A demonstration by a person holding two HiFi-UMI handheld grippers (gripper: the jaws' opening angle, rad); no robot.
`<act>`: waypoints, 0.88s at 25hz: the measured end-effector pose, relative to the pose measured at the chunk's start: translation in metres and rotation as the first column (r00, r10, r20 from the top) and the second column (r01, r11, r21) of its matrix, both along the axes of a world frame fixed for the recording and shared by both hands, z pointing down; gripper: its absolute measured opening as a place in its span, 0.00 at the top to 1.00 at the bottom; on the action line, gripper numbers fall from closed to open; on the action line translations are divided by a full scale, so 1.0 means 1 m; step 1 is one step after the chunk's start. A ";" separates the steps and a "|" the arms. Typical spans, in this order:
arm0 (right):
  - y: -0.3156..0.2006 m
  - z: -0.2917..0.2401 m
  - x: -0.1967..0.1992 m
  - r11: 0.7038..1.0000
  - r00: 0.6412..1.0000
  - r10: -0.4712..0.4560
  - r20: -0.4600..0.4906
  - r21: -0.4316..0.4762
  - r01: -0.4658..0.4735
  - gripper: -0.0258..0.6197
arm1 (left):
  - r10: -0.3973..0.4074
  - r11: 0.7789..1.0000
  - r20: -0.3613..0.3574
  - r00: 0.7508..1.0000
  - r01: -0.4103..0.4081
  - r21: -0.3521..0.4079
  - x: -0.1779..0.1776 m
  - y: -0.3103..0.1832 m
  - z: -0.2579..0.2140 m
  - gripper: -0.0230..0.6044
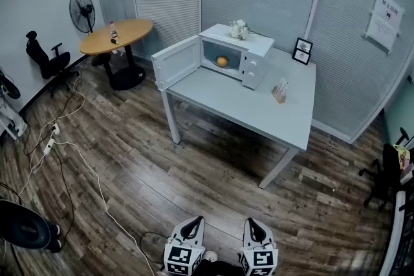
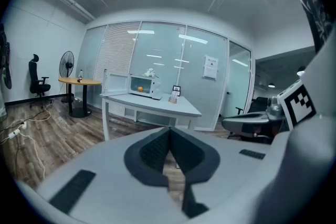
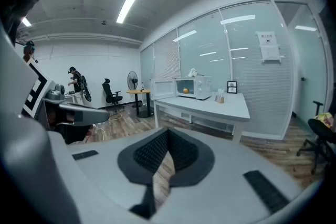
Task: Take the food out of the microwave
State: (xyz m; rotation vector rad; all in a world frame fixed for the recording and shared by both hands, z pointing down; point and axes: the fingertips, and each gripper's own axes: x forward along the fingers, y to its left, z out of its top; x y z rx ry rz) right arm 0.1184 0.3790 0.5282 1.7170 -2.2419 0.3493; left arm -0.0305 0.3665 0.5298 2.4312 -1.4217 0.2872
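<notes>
A white microwave [image 1: 236, 52] stands at the far left of a white table [image 1: 259, 110], its door [image 1: 176, 62] swung wide to the left. An orange food item [image 1: 222, 61] sits inside the cavity; it also shows as a small orange spot [image 2: 140, 89] in the left gripper view and as an orange spot [image 3: 185, 91] in the right gripper view. My left gripper [image 1: 189, 227] and right gripper [image 1: 257, 229] are at the bottom edge of the head view, far from the table. Both are shut with nothing between their pads, the left gripper [image 2: 169, 131] and the right gripper [image 3: 168, 134] tip to tip.
On the table are a small wooden holder [image 1: 279, 91] and a picture frame [image 1: 301, 50]; a white ornament [image 1: 239, 29] sits on the microwave. A round wooden table [image 1: 116, 37], a fan [image 1: 82, 11], an office chair [image 1: 46, 61] and floor cables [image 1: 71, 152] lie to the left.
</notes>
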 end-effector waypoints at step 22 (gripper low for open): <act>-0.116 0.007 -0.055 0.992 0.988 0.128 0.084 -0.029 -0.126 0.96 | 0.097 0.995 -0.052 0.994 -0.097 0.001 -0.052 -0.143 0.001 0.95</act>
